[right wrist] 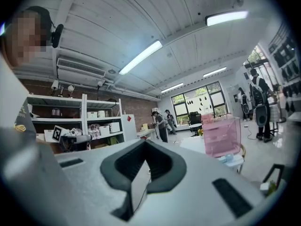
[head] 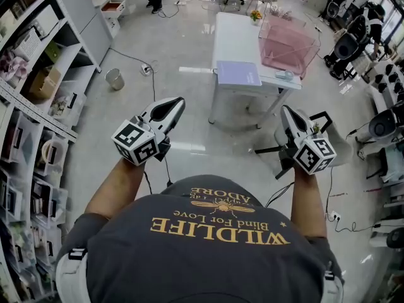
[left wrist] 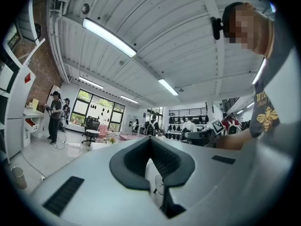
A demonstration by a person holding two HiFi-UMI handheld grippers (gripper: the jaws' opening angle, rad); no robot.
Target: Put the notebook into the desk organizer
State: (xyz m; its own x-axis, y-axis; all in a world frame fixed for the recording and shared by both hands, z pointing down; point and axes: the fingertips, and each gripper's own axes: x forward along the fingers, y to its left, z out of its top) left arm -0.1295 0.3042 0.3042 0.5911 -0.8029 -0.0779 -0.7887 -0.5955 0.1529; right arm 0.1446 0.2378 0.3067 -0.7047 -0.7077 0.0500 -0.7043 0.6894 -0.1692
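Note:
A lavender notebook (head: 238,73) lies flat on the near end of a white table (head: 230,36), well ahead of me. Next to it on the right stands the pink see-through desk organizer (head: 287,46), which also shows in the right gripper view as the organizer (right wrist: 221,136). I hold both grippers level in the air, well short of the table. My left gripper (head: 178,102) is shut and holds nothing; in its own view the left gripper (left wrist: 150,139) has its jaws together. My right gripper (head: 287,111) is shut too and holds nothing, its jaws meeting at the right gripper (right wrist: 145,142).
Open shelving (head: 38,106) full of boxes runs along the left. A metal bin (head: 114,79) and cables lie on the floor. A black stand (head: 278,150) is under my right hand. A small pale blue thing (head: 284,76) and flowers (head: 255,16) sit on the table.

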